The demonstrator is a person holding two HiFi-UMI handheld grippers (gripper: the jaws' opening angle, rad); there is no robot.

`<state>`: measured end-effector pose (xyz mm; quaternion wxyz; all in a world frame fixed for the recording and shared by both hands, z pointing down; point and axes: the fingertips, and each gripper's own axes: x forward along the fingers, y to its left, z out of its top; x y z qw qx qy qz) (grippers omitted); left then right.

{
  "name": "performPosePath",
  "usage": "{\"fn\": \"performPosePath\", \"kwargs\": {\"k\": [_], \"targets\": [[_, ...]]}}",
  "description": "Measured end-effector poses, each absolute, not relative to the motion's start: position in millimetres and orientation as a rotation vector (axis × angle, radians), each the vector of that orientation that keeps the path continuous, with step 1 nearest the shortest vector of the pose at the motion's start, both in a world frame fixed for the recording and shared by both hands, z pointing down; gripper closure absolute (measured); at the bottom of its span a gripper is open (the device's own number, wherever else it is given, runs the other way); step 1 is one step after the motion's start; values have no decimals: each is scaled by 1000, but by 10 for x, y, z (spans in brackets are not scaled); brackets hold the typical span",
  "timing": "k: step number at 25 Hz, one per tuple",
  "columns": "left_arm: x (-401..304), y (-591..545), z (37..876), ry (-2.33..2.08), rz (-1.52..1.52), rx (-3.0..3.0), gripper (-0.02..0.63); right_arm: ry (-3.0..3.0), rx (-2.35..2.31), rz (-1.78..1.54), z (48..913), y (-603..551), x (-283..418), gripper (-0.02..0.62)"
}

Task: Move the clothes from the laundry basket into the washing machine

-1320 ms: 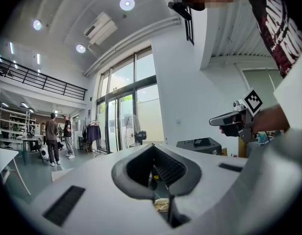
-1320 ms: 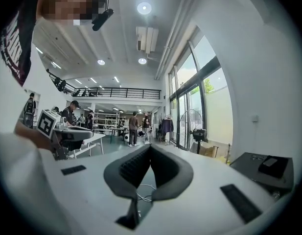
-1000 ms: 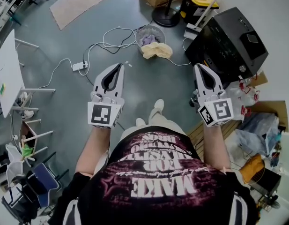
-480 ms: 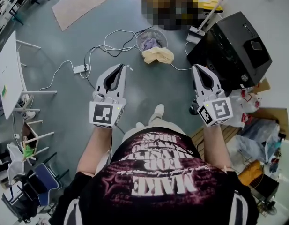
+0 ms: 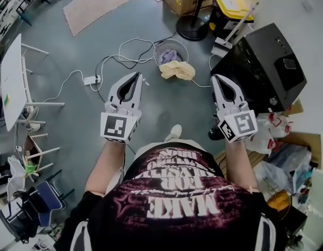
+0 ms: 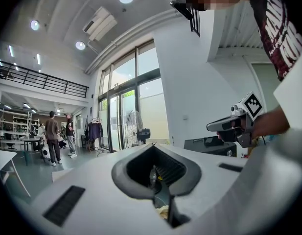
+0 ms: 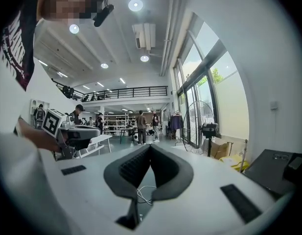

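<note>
Nothing has gone into the machine yet, as far as I can see. The laundry basket (image 5: 156, 47) stands on the floor (image 5: 166, 103) with purple clothes (image 5: 169, 55) inside it. A yellow garment (image 5: 178, 70) lies crumpled at its near side, touching the rim and spilling onto the floor. So the whole job is left: reach the basket, pick up a piece, carry it across, drop it in, and repeat until the basket is bare.

My left hand-held gripper (image 5: 135, 78) has its jaws pressed together with nothing between them. My right hand-held gripper (image 5: 218, 79) is the same, closed and empty. I hold both out in front of me about level, well above the floor.

The basket sits ahead of both hand-held grippers, beyond their tips and roughly between the lines they point along. It is well apart from either one. The yellow garment is the nearest piece, a little to the right of where my left hand-held gripper points.

The black box I take to be the washing machine (image 5: 260, 61) stands to the right of my right hand-held gripper, close beside it and slightly ahead. I judge its top to be shut, so it may need opening before anything goes in.
</note>
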<state>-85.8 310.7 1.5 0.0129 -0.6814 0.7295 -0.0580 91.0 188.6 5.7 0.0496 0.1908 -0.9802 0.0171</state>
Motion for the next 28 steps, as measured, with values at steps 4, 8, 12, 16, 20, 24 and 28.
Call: {"fn": "performPosePath", "kwargs": {"k": [4, 8, 12, 16, 20, 24, 28], "targets": [[-812, 2861, -34, 2275, -180, -2112, 601, -2994, 571, 71, 74, 1618, 966, 592], [-776, 2706, -52, 2284, -179, -2089, 601, -2996, 549, 97, 123, 1441, 990, 592], [-763, 2624, 5, 2312, -178, -2081, 601, -2993, 529, 74, 151, 1346, 985, 592], [-718, 2563, 48, 2319, -199, -2088, 601, -2990, 529, 98, 196, 1249, 1028, 592], [-777, 2543, 23, 2322, -212, -2074, 601, -2991, 541, 106, 213, 1177, 1000, 592], [-790, 2473, 77, 2319, -212, -2087, 601, -2998, 564, 96, 212, 1129, 995, 592], [-837, 2389, 100, 2292, -206, -2119, 601, -2995, 598, 93, 227, 1106, 934, 592]]}}
